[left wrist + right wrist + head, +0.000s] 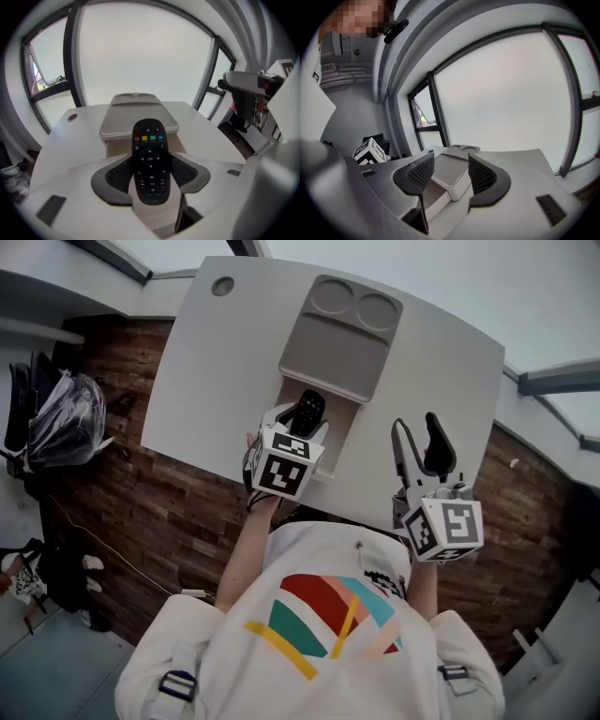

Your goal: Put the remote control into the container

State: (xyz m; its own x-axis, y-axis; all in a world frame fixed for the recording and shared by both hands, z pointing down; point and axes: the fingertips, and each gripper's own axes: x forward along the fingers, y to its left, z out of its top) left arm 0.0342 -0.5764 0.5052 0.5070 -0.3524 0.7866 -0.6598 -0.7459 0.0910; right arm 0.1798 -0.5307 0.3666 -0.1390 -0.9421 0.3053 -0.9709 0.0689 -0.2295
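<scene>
Clamping a black remote (150, 157) by its near half, the left gripper (302, 424) has both padded jaws pressed to the remote's sides. The remote lies button face up, its row of coloured keys toward the far end. Gripper and remote hang over the open near end of the container (348, 433), a beige box. Whether the remote touches the box cannot be told.

A flat lid (334, 352) covers the rest of the container, with two round dishes (331, 296) sunk in at its far end.

Right of the container and apart from it, the right gripper (447, 174) is held above the tabletop. Its jaws are spread wide with nothing between them, and in its own view the container's near corner shows through the gap.

Each gripper carries a marker cube (284, 471) at its rear, nearer the person than the container.

The container rests on a white table (450, 352), its near end at the table's near edge. A round hole (222, 286) sits in the tabletop well to the container's far left.

Dark wooden floor (141, 502) shows on both sides of the table. A clear plastic-wrapped bundle (66, 418) lies far to the container's left.

Large windows (140, 51) rise beyond the container's far end. The person, on the container's near side, wears a white top (328, 652) with a striped emblem.
</scene>
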